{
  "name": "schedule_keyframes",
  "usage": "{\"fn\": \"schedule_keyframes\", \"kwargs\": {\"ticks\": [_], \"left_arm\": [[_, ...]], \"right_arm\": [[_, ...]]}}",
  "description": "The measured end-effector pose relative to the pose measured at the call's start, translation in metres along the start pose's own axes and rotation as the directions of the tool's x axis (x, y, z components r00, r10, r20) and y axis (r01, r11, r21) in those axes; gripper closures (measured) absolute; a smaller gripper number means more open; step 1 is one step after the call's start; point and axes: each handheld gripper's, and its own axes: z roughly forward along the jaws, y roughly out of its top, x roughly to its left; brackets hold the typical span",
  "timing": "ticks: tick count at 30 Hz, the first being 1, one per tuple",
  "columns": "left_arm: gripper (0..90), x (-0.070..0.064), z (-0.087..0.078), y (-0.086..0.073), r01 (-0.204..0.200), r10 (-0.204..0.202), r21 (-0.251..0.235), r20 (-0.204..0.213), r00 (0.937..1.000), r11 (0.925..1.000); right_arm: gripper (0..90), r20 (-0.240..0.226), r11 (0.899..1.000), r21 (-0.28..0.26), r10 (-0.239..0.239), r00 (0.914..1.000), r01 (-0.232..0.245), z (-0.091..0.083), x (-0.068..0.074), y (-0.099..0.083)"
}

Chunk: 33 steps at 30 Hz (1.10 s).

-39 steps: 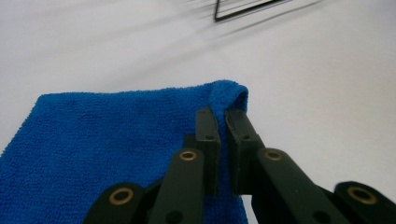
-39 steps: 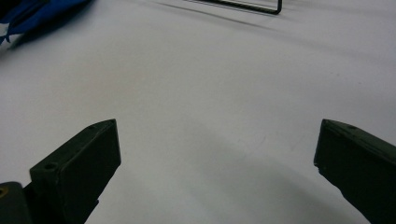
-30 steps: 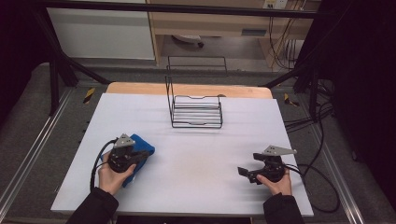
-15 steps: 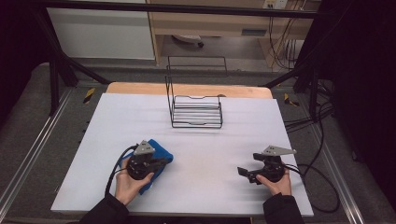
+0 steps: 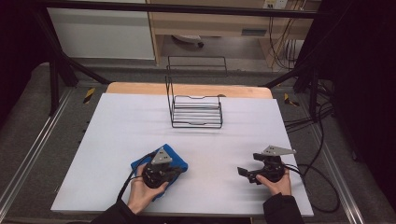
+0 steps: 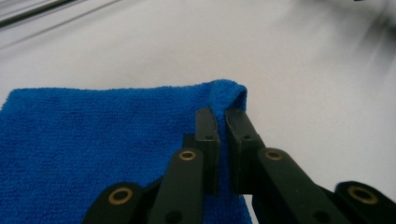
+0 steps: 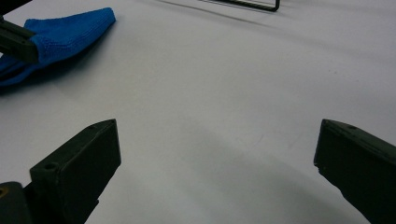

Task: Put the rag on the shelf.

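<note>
A blue cloth [image 5: 173, 155] lies on the white table near the front left. My left gripper [image 5: 175, 169] is shut on it. In the left gripper view the two black jaws pinch a raised fold at the corner of the blue cloth [image 6: 93, 135], and the left gripper [image 6: 223, 116] sits on top of the fabric. My right gripper [image 5: 245, 173] rests at the front right, open, with nothing between its jaws. In the right gripper view the right gripper [image 7: 217, 154] spans bare table, and the blue cloth [image 7: 70, 32] shows at the upper left.
A black wire rack [image 5: 196, 109] stands at the back middle of the white table [image 5: 126, 121]. Cables [image 5: 317, 172] trail off the right edge. A wooden strip [image 5: 140, 87] runs along the far edge.
My left gripper has slid to the right across the table, dragging the blue cloth with it. The right gripper has stayed in place, open.
</note>
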Motion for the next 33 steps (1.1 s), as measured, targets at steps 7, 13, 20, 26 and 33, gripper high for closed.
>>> {"fn": "schedule_keyframes", "kwargs": {"ticks": [7,13,20,26,33], "left_arm": [[78.8,-0.001,0.009,-0.003,-0.011,0.011,0.031,0.01,0.9999,0.9995],[61.0,0.001,-0.002,0.0,-0.022,0.022,0.016,0.015,0.9997,0.9996],[40.3,0.018,-0.028,0.0,-0.025,0.025,-0.011,-0.027,0.9993,0.9996],[22.7,0.043,-0.049,-0.007,-0.001,0.0,-0.017,-0.077,0.9971,0.9998],[11.0,0.076,-0.076,-0.027,0.05,-0.053,-0.026,-0.144,0.9881,0.9984]], "right_arm": [[1.2,0.001,1.0,0.003,0.001,1.0,-0.001,0.001,0.0,0.0],[1.2,0.004,1.0,-0.001,-0.004,1.0,0.004,0.001,0.0,0.001],[1.6,0.003,1.0,-0.009,-0.007,1.0,0.007,0.004,0.005,0.005],[2.0,0.001,1.0,-0.008,-0.022,0.9998,0.022,0.011,0.016,0.014],[4.4,-0.023,0.999,-0.011,-0.05,0.9985,0.05,0.027,0.039,0.029]]}}
